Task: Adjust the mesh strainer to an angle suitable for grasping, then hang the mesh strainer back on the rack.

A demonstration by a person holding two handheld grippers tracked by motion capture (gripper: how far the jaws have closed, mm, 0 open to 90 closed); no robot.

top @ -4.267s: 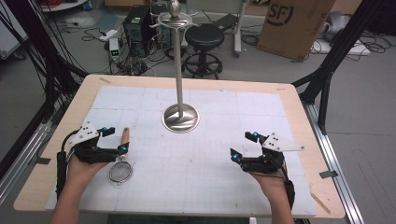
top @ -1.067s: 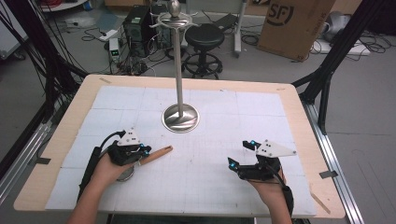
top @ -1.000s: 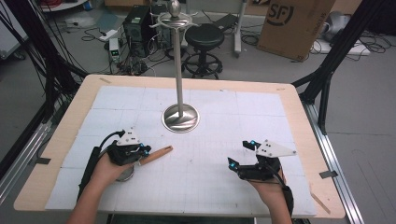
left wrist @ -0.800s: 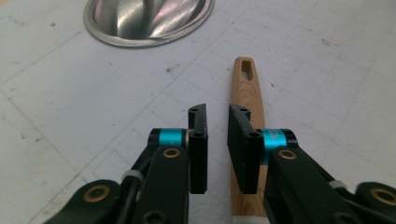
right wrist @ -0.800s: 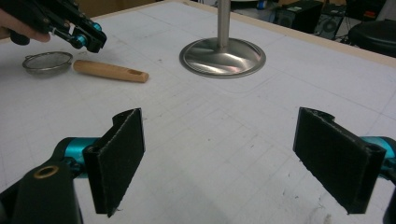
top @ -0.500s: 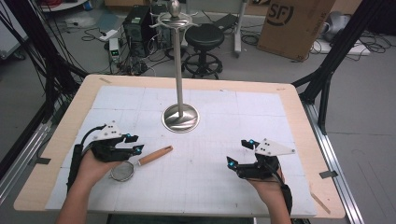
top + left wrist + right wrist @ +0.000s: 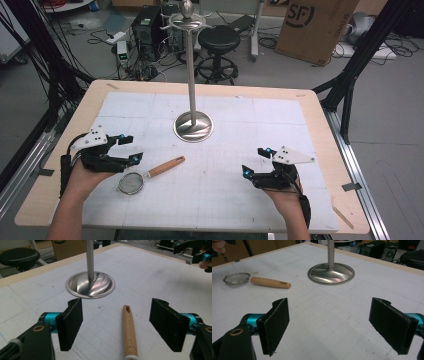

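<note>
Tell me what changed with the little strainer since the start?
The left tool turned the strainer so its wooden handle points toward the stand, then let go and backed off, open. The right tool, the stand and the table stayed put.

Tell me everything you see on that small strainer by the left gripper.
The strainer lies flat on the white gridded mat, free of both grippers. It has a round metal-rimmed mesh bowl and a light wooden handle with a slot near its end, pointing toward the steel stand base. The open left gripper straddles the handle without touching.
</note>
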